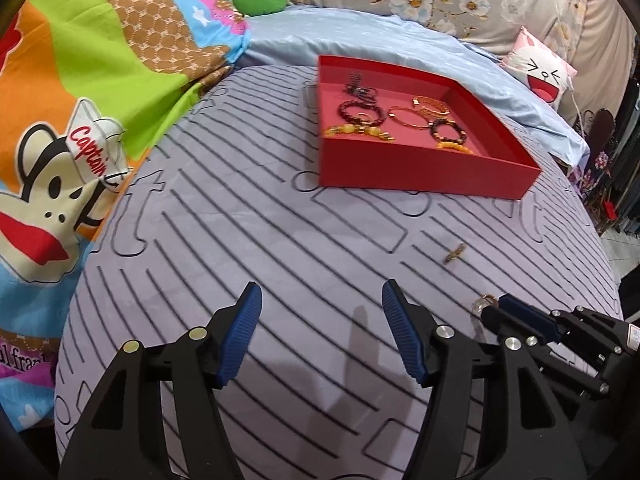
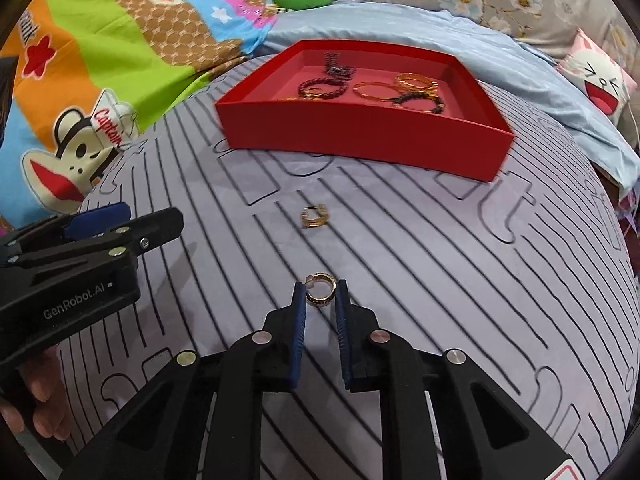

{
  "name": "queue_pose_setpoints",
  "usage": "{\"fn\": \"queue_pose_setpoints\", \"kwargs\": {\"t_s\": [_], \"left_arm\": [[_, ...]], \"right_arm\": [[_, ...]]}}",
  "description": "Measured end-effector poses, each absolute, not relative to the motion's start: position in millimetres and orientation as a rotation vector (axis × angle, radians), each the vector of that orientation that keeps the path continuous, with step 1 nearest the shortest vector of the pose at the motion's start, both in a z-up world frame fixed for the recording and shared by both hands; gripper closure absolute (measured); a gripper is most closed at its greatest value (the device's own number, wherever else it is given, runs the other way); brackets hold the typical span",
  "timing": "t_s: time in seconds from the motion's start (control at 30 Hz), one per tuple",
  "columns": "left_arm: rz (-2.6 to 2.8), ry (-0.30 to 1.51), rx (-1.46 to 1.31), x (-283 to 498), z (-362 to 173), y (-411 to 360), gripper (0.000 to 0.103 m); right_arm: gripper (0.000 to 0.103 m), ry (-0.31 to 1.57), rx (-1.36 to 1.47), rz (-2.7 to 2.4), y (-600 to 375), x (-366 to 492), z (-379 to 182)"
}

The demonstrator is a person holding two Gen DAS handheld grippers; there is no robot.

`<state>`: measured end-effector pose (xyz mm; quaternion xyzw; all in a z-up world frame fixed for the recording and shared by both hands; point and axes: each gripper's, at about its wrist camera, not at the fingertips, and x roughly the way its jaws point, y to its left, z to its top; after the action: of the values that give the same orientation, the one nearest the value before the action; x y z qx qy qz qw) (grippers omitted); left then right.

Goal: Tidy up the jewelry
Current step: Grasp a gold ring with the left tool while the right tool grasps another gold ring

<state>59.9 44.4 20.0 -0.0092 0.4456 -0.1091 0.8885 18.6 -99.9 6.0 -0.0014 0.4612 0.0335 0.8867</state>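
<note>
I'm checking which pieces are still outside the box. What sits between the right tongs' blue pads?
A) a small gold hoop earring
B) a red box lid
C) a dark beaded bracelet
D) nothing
A: in the right wrist view the right tongs have their blue pads against both sides of a small gold hoop earring, on the striped bedcover, well short of the red box.

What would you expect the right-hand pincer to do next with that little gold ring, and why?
Probably lift it. The right gripper has its blue pads against the small gold ring, which sits on the striped cover, while the red tray holding the other jewelry lies beyond.
</note>
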Motion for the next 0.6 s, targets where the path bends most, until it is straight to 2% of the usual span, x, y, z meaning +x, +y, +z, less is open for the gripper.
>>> {"fn": "queue_pose_setpoints", "kwargs": {"t_s": [0.13, 0.6], "left_arm": [[-0.269, 0.924, -0.024, 59, 23, 28, 0.038], [-0.384, 0.914, 0.011, 73, 14, -37, 0.039]], "right_arm": [[0.089, 0.947, 0.039, 0.014, -127, 14, 13], [0.089, 0.940, 0.122, -0.052, -173, 9, 14]]}}
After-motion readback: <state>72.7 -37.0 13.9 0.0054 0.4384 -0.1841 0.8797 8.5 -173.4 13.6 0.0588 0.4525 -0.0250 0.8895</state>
